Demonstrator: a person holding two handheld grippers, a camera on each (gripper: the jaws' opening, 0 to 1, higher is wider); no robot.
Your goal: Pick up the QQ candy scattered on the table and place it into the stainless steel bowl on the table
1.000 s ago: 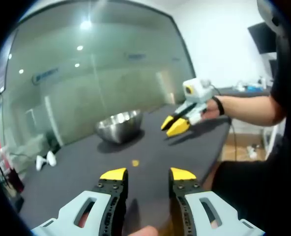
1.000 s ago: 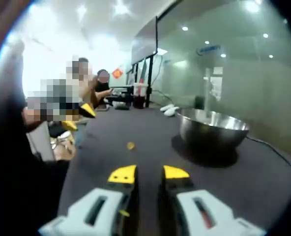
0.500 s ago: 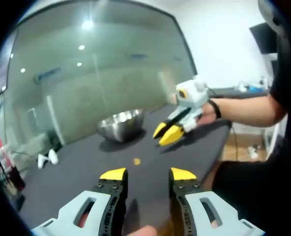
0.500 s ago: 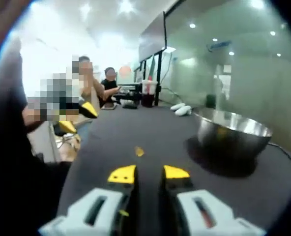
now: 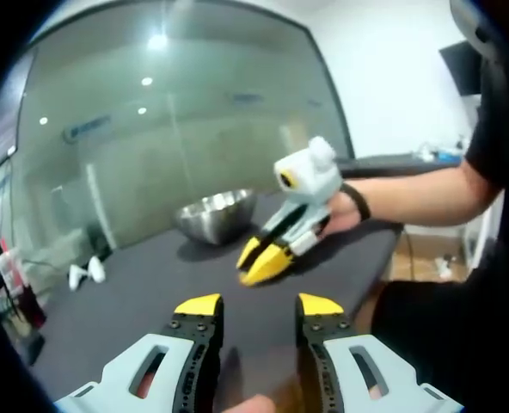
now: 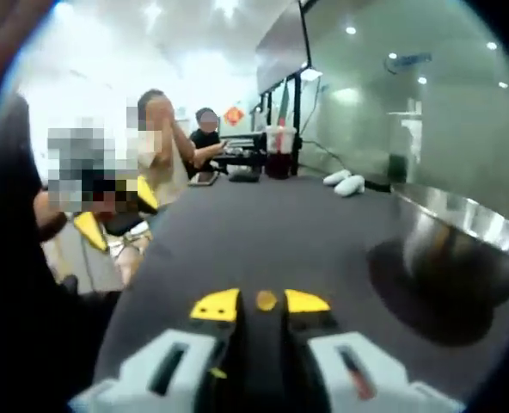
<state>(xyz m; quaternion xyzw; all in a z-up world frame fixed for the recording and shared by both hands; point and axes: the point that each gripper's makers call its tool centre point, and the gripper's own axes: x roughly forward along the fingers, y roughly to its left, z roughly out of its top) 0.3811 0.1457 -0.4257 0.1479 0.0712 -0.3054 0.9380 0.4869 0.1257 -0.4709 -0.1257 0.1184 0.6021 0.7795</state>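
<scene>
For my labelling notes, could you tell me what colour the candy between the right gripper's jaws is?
The candy is orange-yellow, best seen in the right gripper view.

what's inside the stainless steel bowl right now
Nothing can be made out in the stainless steel bowl. The right gripper view shows a strip of bare inner wall below its far rim; the near wall hides the bottom. The one candy in view lies between the right tongs, outside the bowl.
</scene>
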